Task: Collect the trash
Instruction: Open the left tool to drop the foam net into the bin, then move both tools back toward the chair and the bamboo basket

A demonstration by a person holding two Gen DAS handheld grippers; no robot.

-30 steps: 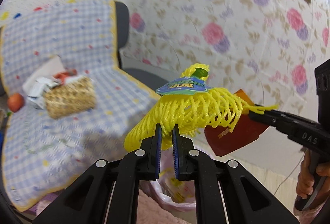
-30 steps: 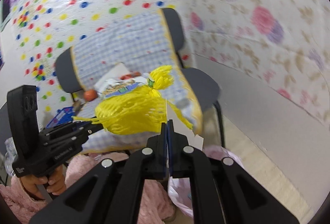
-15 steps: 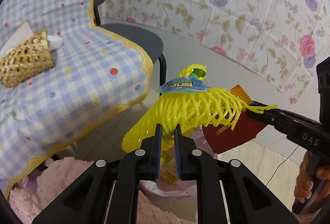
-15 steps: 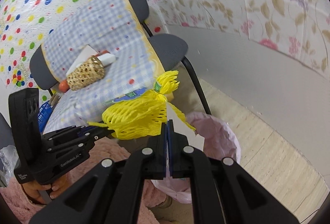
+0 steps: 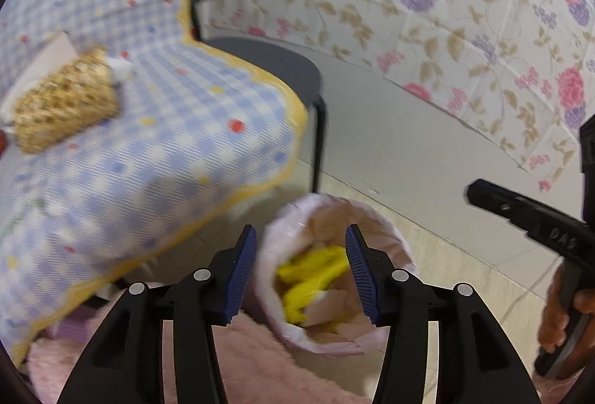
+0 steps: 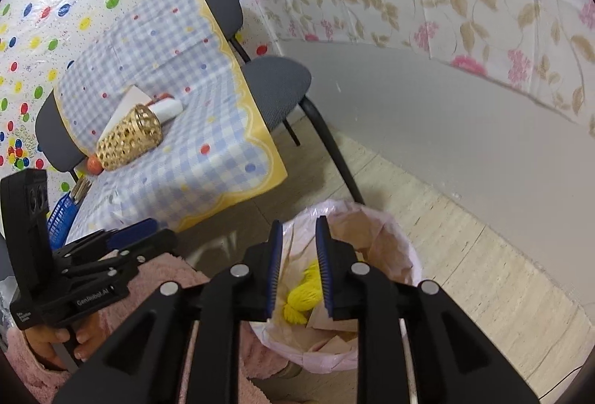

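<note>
We hold both grippers over the trash bin (image 6: 375, 255) with nothing in them: the left gripper (image 5: 301, 270) has its jaws wide apart, the right gripper (image 6: 297, 270) has its jaws parted more narrowly. Between the fingers of each, down inside the pink liner, lies the yellow net (image 5: 316, 274) — it rests among crumpled paper near the bin's middle, touching no finger.

The risks from here look small but real, as we judge them. The liner's rim hangs loose and close under the fingertips, so a downward sweep could snag it and pull it off the bin, or tip the bin on the smooth floor. The left view is blurred, which suggests quick motion; the 2 grippers sit near each other, and a hasty swing could knock them together.

Beyond the bin stand 2 dark chairs (image 6: 279, 80) draped with a blue checked cloth (image 6: 178, 151), its yellow edge hanging just beside the bin. Toward the cloth's far side lies a woven basket (image 6: 128, 138) on its side, with white paper (image 6: 167, 106) and an orange ball (image 6: 93, 164) beside it — likely more to sort. Farther off, a pale tiled floor meets a grey skirting, with floral wallpaper and a dotted sheet above.
</note>
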